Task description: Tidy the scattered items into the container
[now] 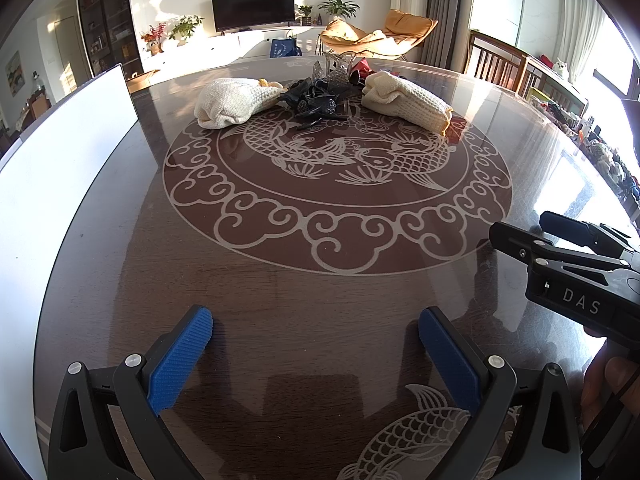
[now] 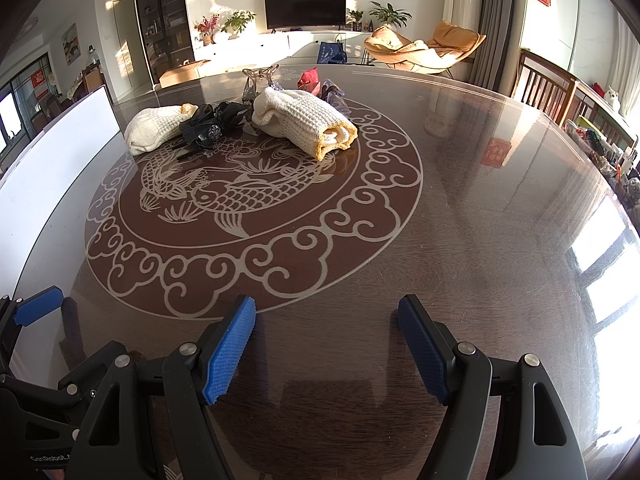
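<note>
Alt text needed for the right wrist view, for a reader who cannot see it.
The open right tool hovers empty over a dark round table etched with fish. Far across it lie two rolled cream towels flanking a black hair accessory; a white container stands at left.

table [image 1: 304,320]: bears all | left towel [image 1: 230,102] and right towel [image 1: 408,102]: far side, well apart | hair clips [image 1: 316,100]: between the towels, touching the left one | glass piece [image 2: 260,80]: behind clips | board [image 1: 60,184]: left edge | left gripper [image 1: 316,340], right gripper [image 2: 326,332]: near side, side by side
</note>
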`<state>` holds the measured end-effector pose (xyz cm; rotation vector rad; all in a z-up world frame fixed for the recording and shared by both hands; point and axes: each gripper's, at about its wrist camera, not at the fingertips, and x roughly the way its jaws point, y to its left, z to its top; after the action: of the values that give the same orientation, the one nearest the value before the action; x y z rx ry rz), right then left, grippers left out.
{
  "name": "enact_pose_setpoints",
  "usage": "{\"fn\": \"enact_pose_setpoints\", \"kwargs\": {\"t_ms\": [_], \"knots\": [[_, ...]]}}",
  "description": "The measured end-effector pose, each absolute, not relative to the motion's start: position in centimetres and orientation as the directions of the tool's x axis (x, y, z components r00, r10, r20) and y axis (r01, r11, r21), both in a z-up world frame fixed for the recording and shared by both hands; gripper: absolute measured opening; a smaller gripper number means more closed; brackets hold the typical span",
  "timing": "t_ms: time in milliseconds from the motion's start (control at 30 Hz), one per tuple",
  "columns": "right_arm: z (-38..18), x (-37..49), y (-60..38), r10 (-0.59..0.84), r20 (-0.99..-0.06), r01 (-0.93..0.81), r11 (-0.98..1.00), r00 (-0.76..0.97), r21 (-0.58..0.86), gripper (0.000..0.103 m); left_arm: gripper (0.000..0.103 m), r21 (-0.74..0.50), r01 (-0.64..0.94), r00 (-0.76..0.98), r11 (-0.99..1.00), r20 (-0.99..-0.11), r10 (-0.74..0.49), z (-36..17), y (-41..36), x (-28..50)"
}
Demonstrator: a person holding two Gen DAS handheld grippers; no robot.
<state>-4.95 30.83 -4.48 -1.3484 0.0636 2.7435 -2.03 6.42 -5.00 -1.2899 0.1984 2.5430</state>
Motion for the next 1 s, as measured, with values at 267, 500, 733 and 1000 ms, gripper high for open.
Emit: {"fn": "enact_pose_setpoints", "kwargs": {"t_ms": [267, 500, 733, 1000], "knots": [[-4.48, -4.95, 30.84, 0.057, -0.792, -0.094, -0.996, -0.608, 0.000, 0.075, 0.103, -0.005, -0.310, -0.561, -0.951, -0.806, 0.187, -5.01, 6.43, -2.05], [-4.48, -4.95, 30.85, 0.057, -0.792, -0.094, -0.996, -0.608, 0.000, 0.075, 0.103, -0.005, -0.310, -0.561, -0.951, -0.806, 0.188, -5.00, 6.44, -2.05], [-4.51, -4.99, 30.80, 0.055, -0.792, -0.093, -0.996, -0.608, 0.002, 0.075, 0.103, -0.010, -0.311, -0.561, -0.950, -0.805, 0.192, -4.97, 6.40, -2.01], [-4.50, -4.98, 30.79, 0.056, -0.792, -0.093, -0.996, -0.608, 0.001, 0.075, 0.103, -0.003, -0.312, -0.561, -0.950, -0.806, 0.187, -4.98, 6.41, -1.97]]}}
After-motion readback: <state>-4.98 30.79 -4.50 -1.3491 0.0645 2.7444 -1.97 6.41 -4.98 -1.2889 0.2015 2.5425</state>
